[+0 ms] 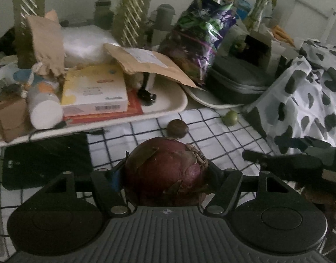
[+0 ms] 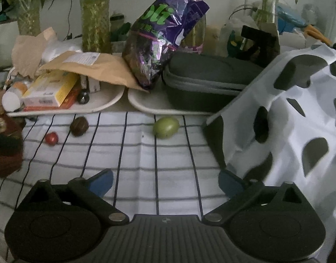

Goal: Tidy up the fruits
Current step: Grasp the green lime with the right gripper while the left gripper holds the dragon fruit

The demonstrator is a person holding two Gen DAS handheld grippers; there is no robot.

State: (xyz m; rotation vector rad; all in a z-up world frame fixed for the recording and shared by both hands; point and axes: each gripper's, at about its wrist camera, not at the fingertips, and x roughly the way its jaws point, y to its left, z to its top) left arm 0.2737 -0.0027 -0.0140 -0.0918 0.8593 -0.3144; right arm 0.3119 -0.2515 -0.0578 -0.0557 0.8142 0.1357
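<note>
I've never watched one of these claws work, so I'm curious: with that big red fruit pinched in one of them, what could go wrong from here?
1. The left claw grips the round, flaky-skinned red fruit only at its sides; it might slip or bruise.
2. The brown fruit, small red fruit and green fruit lie loose on the checked cloth; a nudge could roll them.
3. The open right claw sits close to the spotted bag and could snag it.

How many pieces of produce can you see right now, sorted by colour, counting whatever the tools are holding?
Purple-red: 1, the onion clamped in the left tool
Brown: 1, the round brown fruit on the checked cloth
Green: 1, the green fruit on the cloth
Red: 1, the small red fruit on the cloth
Total: 4. The right tool is open and holds nothing.
</note>
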